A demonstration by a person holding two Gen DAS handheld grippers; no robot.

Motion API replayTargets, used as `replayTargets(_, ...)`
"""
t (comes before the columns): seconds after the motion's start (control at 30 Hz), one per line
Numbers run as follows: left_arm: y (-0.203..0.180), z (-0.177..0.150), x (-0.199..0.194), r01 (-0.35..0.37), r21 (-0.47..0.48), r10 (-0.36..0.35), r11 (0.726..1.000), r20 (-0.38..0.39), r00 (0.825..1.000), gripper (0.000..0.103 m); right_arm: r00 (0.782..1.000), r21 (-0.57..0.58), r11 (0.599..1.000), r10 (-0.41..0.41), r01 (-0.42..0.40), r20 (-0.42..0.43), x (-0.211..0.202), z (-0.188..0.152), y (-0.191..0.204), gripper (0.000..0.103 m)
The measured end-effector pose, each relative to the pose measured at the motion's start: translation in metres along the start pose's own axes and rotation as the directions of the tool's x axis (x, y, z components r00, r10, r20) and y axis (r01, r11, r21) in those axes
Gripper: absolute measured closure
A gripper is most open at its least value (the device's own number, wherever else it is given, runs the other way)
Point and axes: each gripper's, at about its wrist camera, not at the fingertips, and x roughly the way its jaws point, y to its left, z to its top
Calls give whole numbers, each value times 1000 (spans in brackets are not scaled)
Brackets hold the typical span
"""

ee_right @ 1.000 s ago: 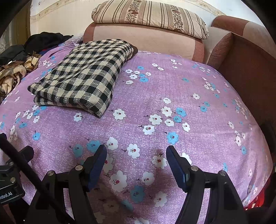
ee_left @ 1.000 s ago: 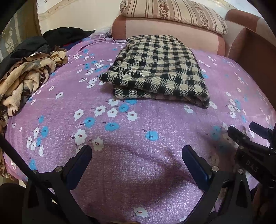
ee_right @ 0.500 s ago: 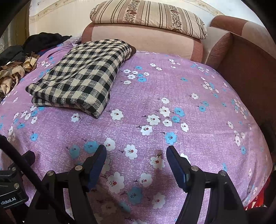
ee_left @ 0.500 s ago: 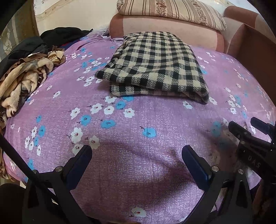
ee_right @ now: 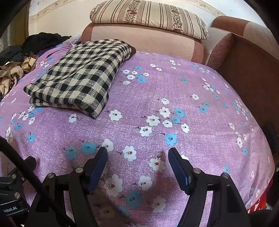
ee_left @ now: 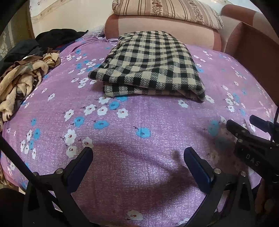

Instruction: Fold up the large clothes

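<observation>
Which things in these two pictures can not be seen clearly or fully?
- Checked garment: its inner layers, hidden by its own folds, in both views.
- Brown patterned clothes pile: cut off by the left edge of both views.
- Dark clothes: too shadowed to tell apart.
- Striped cushion: top cut off, left wrist view.

Striped pillow [ee_right: 148,17] tops the sofa back [ee_right: 139,41] behind floral sheet [ee_right: 174,97]
</observation>
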Motion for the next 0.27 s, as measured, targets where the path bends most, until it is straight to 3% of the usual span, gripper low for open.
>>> replayTargets(0.27, -3, -3, -2, 8, 23, -8, 1000, 11, 1000, 0, 1000, -3, 1000, -6, 6, 6, -3, -3, 1, 26)
